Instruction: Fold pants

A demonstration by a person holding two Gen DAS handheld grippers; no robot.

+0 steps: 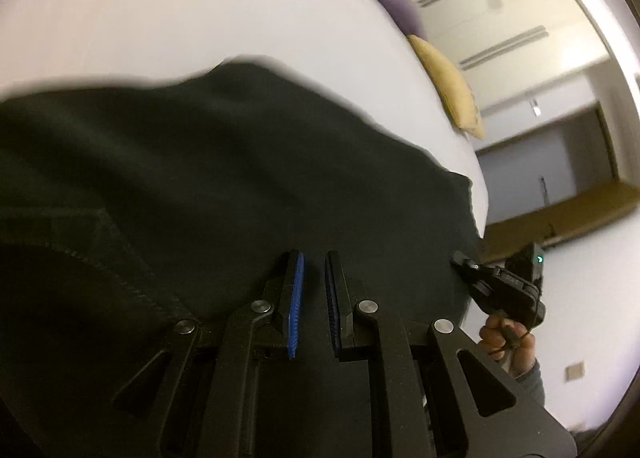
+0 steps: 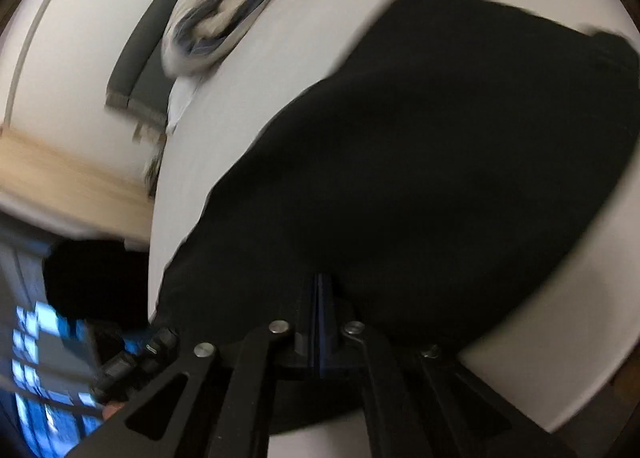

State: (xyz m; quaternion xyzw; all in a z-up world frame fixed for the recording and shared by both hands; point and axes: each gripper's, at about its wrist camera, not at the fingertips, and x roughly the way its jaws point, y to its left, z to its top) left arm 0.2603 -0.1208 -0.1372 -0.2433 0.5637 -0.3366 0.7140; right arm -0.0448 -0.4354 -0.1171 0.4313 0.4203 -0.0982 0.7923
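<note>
Black pants (image 2: 420,161) lie on white bed (image 1: 160,9). Right gripper (image 2: 320,298) pinches pants edge, jaws tight. Left gripper (image 1: 314,286) has small gap, seems to hold nothing. Grab cloth with left first, then lift both sides evenly.

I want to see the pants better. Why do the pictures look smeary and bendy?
Left wrist view: the pants' far edge is smeared, but the left claw is sharp. Right wrist view: much blurrier; the pants are plain black, the window streaky. Both views bend the bed round, from the fisheye lens.
</note>
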